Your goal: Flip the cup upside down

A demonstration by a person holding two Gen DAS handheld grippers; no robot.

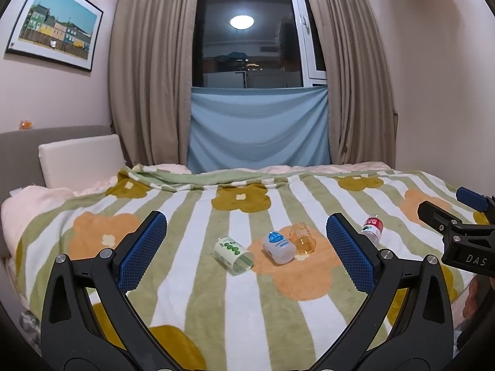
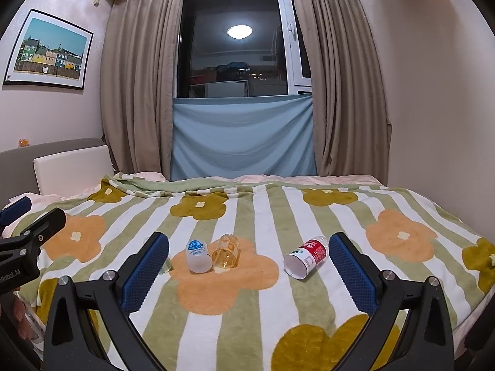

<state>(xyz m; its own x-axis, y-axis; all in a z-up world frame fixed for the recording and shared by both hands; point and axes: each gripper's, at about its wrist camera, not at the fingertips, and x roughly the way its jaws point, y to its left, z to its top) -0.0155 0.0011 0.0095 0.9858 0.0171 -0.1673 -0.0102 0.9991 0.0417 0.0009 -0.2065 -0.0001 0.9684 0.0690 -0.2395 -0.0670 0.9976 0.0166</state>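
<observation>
Four small items lie on their sides on the flowered blanket [image 1: 216, 303]. A clear cup with green dots [image 1: 233, 255] points its open mouth towards me. To its right lie a white bottle with a blue label [image 1: 277, 247], an amber see-through cup [image 1: 302, 239] and a red-labelled bottle [image 1: 372, 228]. My left gripper [image 1: 246, 221] is open above the near blanket, short of them and empty. My right gripper [image 2: 249, 241] is also open and empty, with the amber cup [image 2: 227, 252], the white bottle [image 2: 198, 256] and the red-labelled bottle [image 2: 306, 256] ahead between its fingers.
The bed fills the lower view, with a white pillow [image 1: 82, 157] and a grey headboard at the left. Beige curtains [image 1: 148, 77], a blue cloth [image 1: 258, 126] and a dark window stand behind. A wall closes the bed's right side. The other gripper's body [image 1: 458, 235] shows at the right edge.
</observation>
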